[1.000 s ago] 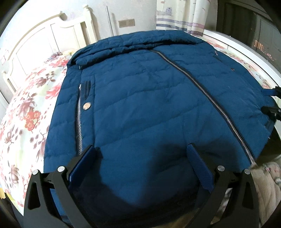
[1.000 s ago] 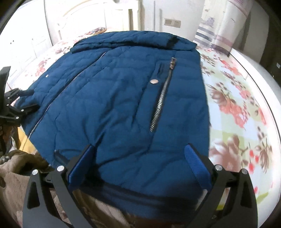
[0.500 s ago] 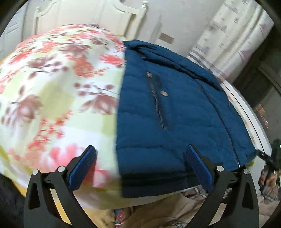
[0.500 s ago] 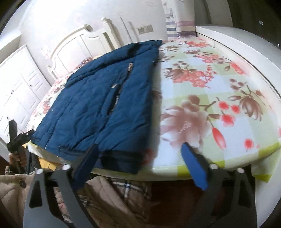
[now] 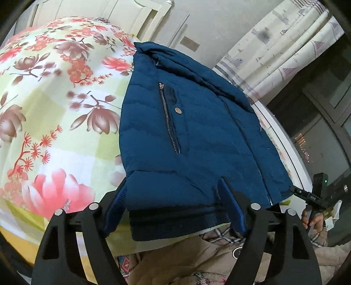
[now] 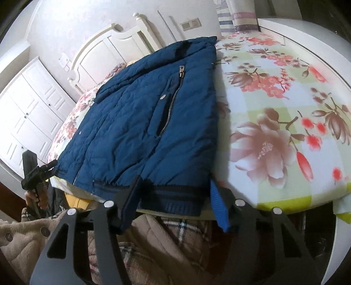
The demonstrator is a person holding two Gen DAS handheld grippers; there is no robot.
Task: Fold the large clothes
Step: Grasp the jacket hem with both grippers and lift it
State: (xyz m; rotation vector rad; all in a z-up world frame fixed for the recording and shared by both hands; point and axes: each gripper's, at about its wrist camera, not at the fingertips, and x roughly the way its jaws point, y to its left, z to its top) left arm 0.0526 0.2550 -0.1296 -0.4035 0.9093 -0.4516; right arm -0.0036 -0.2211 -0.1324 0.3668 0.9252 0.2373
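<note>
Blue jacket (image 5: 197, 140) hem now sits between both closing hand-held grippers, left (image 5: 173, 210) and right (image 6: 173, 203), shifted to its corners, ready to fold.

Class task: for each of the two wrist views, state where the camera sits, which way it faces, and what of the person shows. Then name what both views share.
Left wrist: on the left gripper at the jacket's left hem corner, facing the headboard; fingers closing around the hem, person's coat below.
Right wrist: on the right gripper at the right hem corner, facing the headboard; fingers closing around the hem.
Shared: jacket, floral bedsheet, each other's gripper.
</note>
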